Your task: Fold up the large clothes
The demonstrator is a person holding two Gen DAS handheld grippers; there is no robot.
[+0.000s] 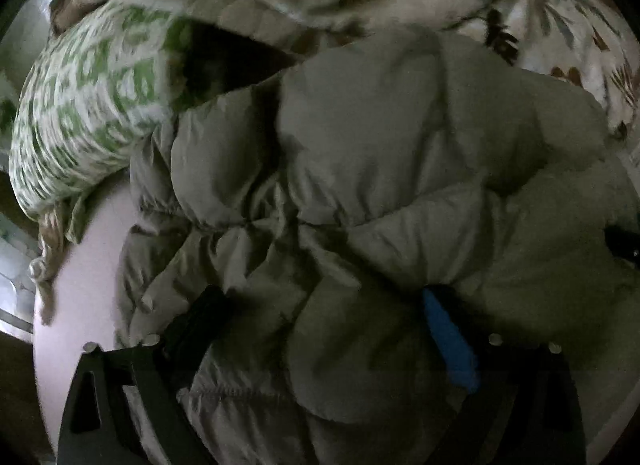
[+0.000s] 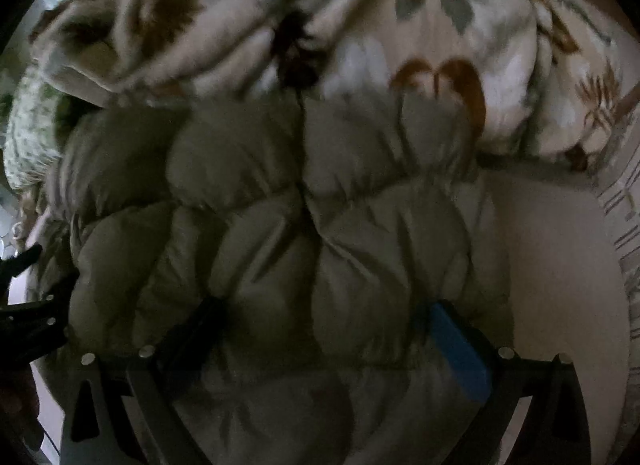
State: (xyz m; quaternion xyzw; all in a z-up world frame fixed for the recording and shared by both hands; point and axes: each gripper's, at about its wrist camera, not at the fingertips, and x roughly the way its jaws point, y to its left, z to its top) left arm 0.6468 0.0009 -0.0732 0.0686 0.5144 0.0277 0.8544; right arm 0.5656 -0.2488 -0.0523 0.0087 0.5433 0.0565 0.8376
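1. Nearest the lens, the left claw (image 1: 324, 325) stands with its jaws spread wide over a puffy grey-green quilted jacket (image 1: 360, 193); the padding bulges up between the dark finger and the blue-padded one, but neither pad visibly presses it, so nothing is gripped.

2. The right claw (image 2: 320, 329) straddles the same jacket (image 2: 280, 225) in the same way, jaws well apart with a quilted panel swelling between them. Whether its pads bite the fabric cannot be told in this dim, blurred view.

3. The risk, as judged from here: slick, air-filled quilting may squirt out as the jaws shut, leaving only a thin outer layer pinched, and the bulky folded stack could spring open or slump sideways.

4. The jacket lies bunched directly under and ahead of both claws on a pale bed sheet (image 2: 560, 265), its near edge running beneath the fingers.

5. Beyond it, a leaf-printed blanket (image 2: 400, 45) touches the jacket's far edge; a careless sweep could drag that in too.

6. At far left, a green-and-white patterned pillow (image 1: 88, 105) lies against the jacket's corner, crowding that side.
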